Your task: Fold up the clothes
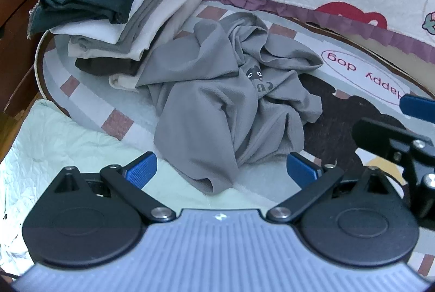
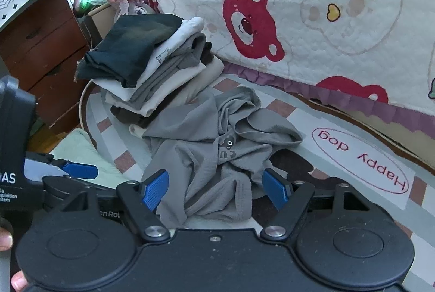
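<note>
Folded stack (image 1: pixel 114 12) crowds crumpled shirt (image 1: pixel 225 101) leftward.

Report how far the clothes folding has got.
Done: a stack of folded clothes sits at the back left of the mat. In hand: nothing; the left tongs and right tongs are both open, hovering at the near edge of the crumpled grey shirt. Left: that shirt, unfolded, bunched with its print showing.

Black tongs (image 1: pixel 221 172) with blue ribbed pads (image 1: pixel 141 173), silver screws (image 1: pixel 281 212).
</note>
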`<state>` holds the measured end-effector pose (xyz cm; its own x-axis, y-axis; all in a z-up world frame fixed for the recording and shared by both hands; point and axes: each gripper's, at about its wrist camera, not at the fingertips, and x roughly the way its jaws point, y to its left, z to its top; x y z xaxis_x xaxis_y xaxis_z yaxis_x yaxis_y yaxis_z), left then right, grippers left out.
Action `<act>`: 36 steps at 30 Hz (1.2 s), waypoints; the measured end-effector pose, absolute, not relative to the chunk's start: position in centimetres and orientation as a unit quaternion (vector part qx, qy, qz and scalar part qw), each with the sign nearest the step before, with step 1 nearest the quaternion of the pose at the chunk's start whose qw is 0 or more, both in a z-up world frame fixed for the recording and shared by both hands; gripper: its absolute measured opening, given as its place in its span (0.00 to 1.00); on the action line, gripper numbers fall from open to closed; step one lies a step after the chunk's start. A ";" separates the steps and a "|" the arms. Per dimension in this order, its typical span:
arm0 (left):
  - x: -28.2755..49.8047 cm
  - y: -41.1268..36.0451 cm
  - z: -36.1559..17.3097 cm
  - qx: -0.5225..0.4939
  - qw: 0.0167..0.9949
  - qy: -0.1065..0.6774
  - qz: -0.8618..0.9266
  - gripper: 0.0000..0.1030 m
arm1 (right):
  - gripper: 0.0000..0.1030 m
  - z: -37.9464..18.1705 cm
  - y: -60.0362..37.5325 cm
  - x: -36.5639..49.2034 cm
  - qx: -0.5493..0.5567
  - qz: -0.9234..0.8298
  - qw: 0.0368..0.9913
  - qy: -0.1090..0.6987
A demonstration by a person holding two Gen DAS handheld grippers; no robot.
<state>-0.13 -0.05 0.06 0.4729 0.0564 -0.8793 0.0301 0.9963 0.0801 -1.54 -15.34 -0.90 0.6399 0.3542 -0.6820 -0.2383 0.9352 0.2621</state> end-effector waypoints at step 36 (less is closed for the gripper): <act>-0.1 0.0 -1.1 0.054 0.855 0.515 -0.004 1.00 | 0.78 -1.3 -15.0 -1.9 0.067 0.150 0.904 0.394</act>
